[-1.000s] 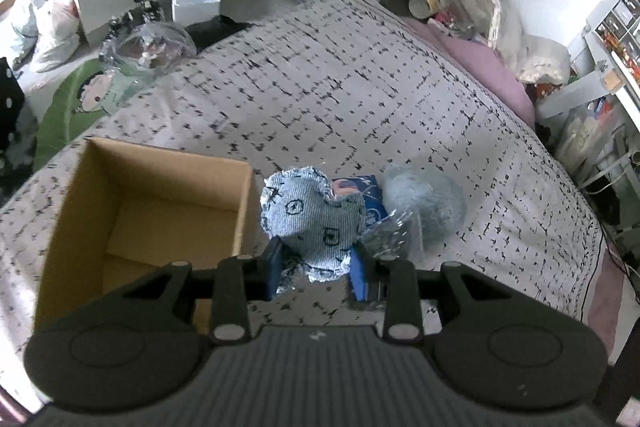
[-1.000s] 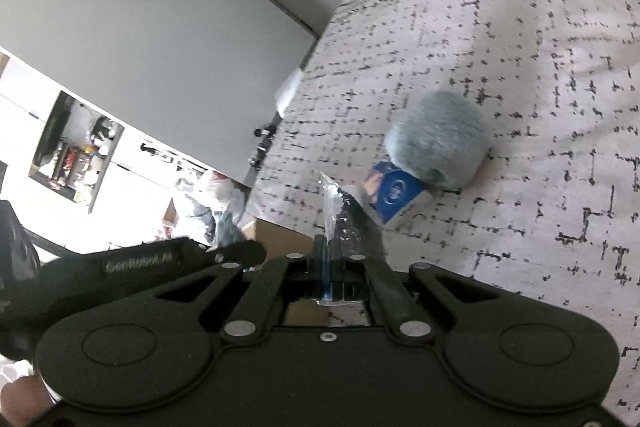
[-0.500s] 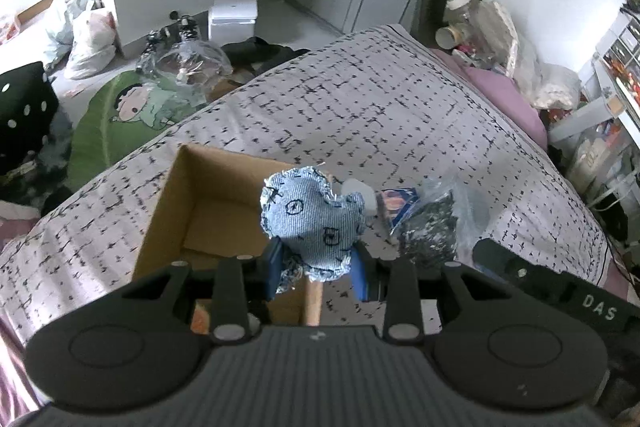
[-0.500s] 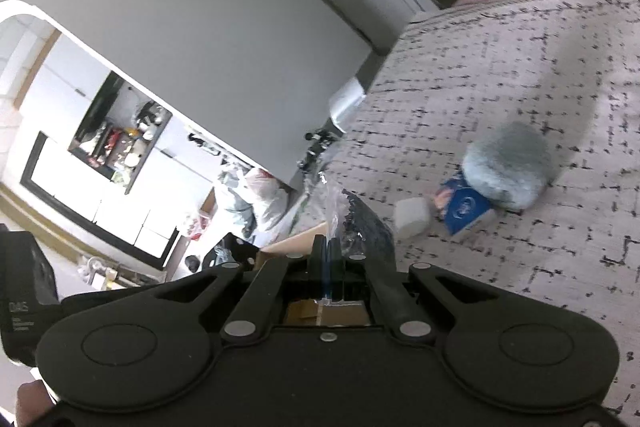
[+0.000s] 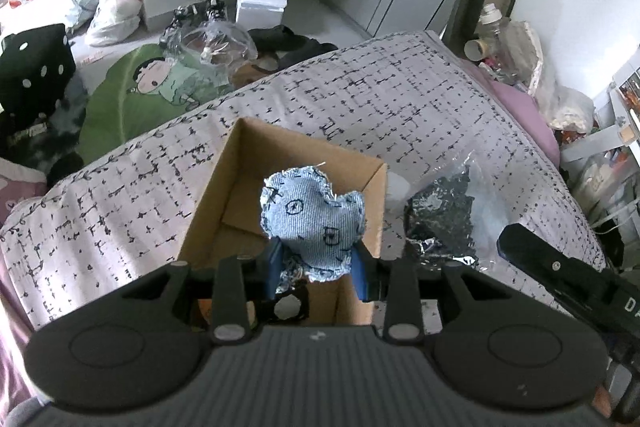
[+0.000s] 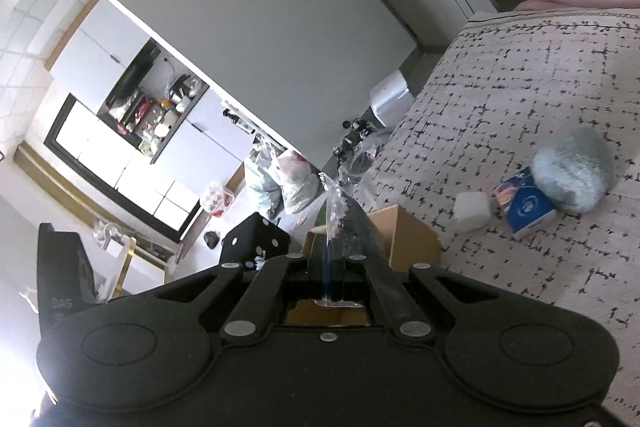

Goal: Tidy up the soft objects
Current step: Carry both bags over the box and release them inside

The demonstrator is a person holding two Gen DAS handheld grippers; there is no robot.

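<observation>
Left wrist view: left claw [image 5: 317, 269] is clamped on a blue denim plush [image 5: 312, 217] with frayed edges and stitched marks, blue pads pressing its lower sides. The plush hangs over the open cardboard box [image 5: 224, 183], which sits on the bed [image 5: 400, 107] with its black-flecked cover. Box floor looks bare where visible. Right of the box, a clear plastic bag [image 5: 440, 219] with dark contents is held up off the bed; a black body of the other gripper shows at the right edge. Floor beyond the bed: green cartoon cushion [image 5: 148, 95], white plastic bags [image 5: 112, 7], small white box [image 5: 262, 3].

Right wrist view: right claw [image 6: 329, 267] is fully closed, pinching the edge of the clear plastic bag [image 6: 344, 215], which sticks up from between the fingers. View is tilted. Corner of the cardboard box [image 6: 404, 239] is just past the claw. Farther right on the bed [image 6: 520, 75]: a small white block [image 6: 472, 211], a blue packet [image 6: 524, 203] just beside it, and a fluffy grey-blue ball [image 6: 572, 169] touching the packet.
</observation>
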